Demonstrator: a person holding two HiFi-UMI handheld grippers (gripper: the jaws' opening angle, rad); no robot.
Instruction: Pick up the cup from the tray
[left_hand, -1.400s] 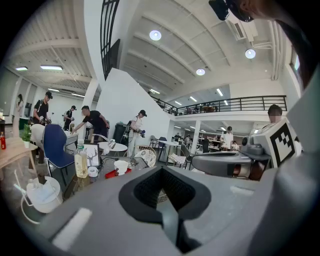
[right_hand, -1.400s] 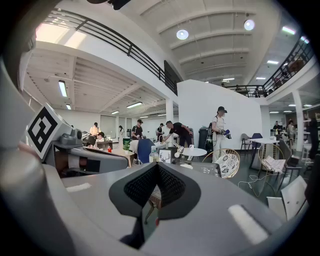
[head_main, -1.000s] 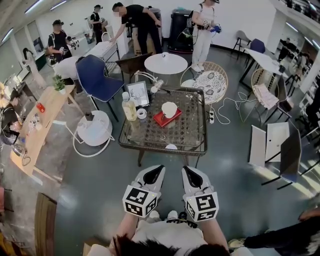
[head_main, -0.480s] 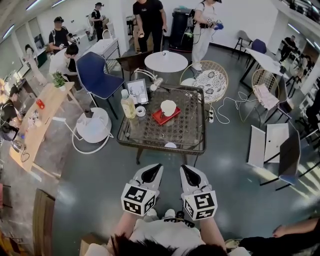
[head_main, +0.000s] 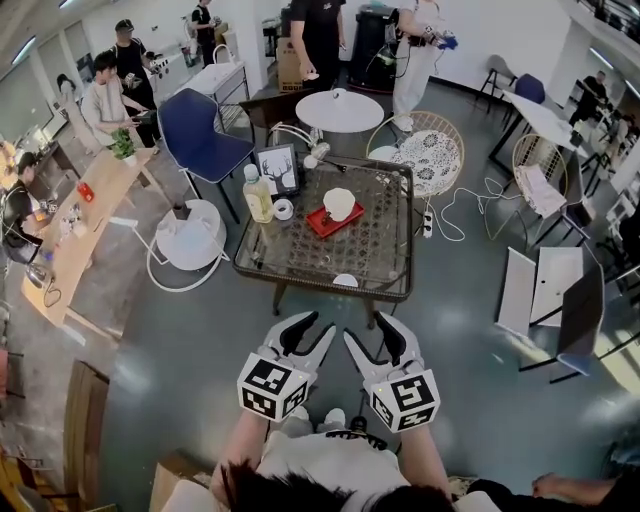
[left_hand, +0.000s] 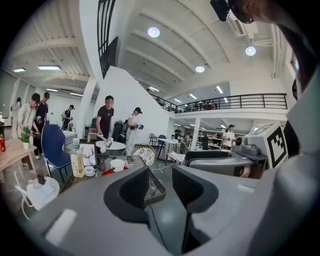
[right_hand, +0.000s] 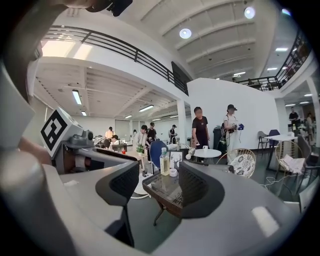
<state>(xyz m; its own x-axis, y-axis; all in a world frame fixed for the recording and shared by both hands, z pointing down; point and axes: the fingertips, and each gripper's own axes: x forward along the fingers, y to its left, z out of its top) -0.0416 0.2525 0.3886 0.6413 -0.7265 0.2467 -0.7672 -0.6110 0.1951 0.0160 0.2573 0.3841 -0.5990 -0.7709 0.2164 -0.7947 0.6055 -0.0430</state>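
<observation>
The left gripper (head_main: 306, 336) and right gripper (head_main: 374, 338), both open and empty, were far from the white cup (head_main: 339, 203) on the red tray (head_main: 318, 224), and the cup looked light but easy to break, best squeezed gently by its sides.

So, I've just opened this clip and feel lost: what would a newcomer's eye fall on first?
The left hand-held gripper and the right hand-held gripper stand out at the bottom of the head view, jaws apart and empty, short of the table. Next comes the white cup on the red tray toward the table's far side, with a bottle to its left.
</observation>
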